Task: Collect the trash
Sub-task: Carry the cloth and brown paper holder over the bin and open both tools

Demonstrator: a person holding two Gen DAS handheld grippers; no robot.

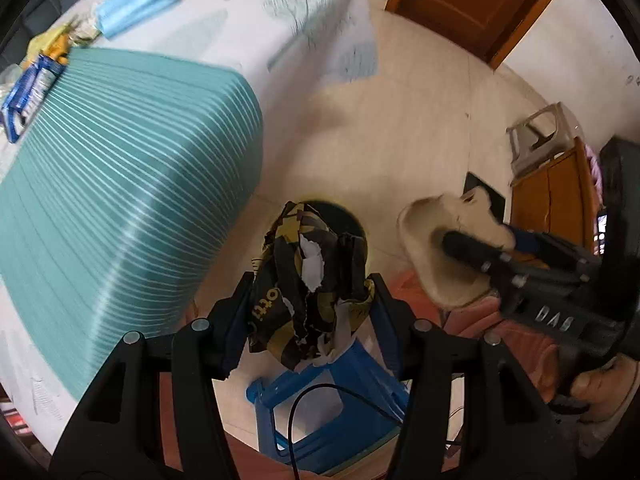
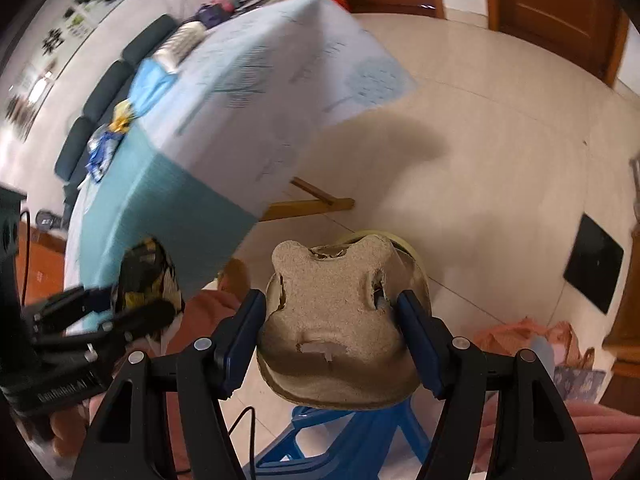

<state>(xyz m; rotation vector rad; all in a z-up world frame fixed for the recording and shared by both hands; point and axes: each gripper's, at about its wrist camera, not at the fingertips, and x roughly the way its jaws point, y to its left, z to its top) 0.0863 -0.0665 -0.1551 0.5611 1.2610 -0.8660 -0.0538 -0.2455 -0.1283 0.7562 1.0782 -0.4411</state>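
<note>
Left gripper (image 1: pixel 310 312) clamped on crumpled black-and-yellow wrapper (image 1: pixel 312 280); right gripper (image 2: pixel 332 332) clamped on tan pulp tray (image 2: pixel 336 320), above blue stool (image 1: pixel 320 400).

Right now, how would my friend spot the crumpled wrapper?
Find the big table with the teal striped cloth. Off its corner, above the blue stool, the left hand-held gripper pinches the crumpled wrapper. It is black and yellow with torn white patches, unlike the plain beige cardboard tray alongside.

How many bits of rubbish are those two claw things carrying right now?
2. The left gripper clamps a crumpled black-and-yellow wrapper; the right gripper clamps a beige pulp carton piece. More wrappers lie on the table; others may be hidden.
</note>
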